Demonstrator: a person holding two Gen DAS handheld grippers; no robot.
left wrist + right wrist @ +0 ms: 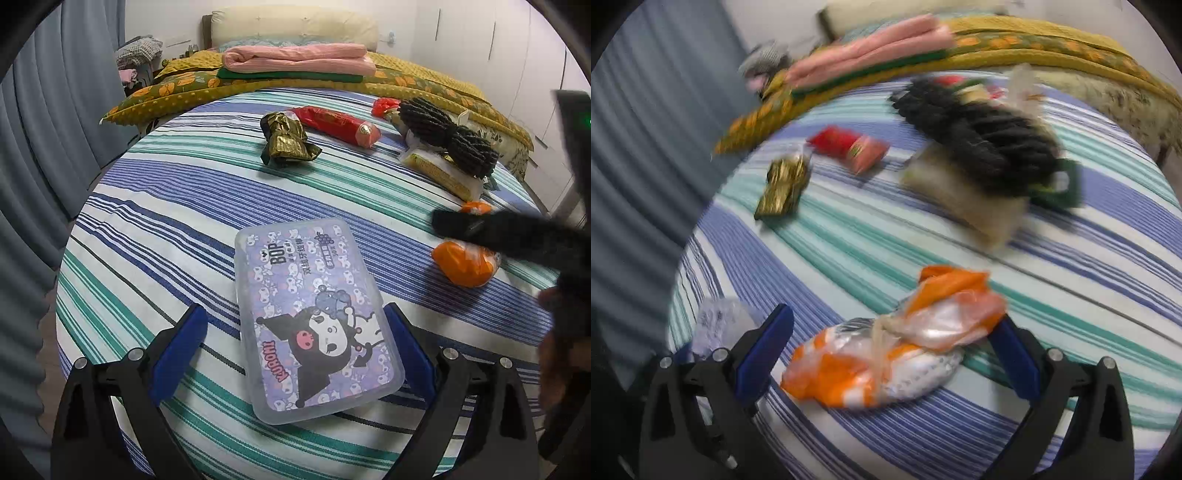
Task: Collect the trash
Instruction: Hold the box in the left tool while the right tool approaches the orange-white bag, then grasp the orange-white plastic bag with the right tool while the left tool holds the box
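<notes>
A clear plastic box (317, 317) with a purple cartoon label lies flat on the striped bed sheet (177, 206). My left gripper (295, 312) stands open around the box's near half, its blue pads (177, 354) clear of the sides. A crumpled orange-and-white plastic bag (879, 365) lies between the fingers of my open right gripper (894, 317); the right wrist view is motion-blurred. From the left wrist, the orange bag (461, 266) sits to the right of the box, partly under the dark right gripper (498, 236).
Further up the sheet lie a gold foil wrapper (288, 140), a red packet (336, 123), a black yarn bundle (443, 136) over a packaged corn cob (436, 170). Folded pink blanket (299, 57) and yellow quilt at the bed's head. Grey curtain (44, 147) on the left.
</notes>
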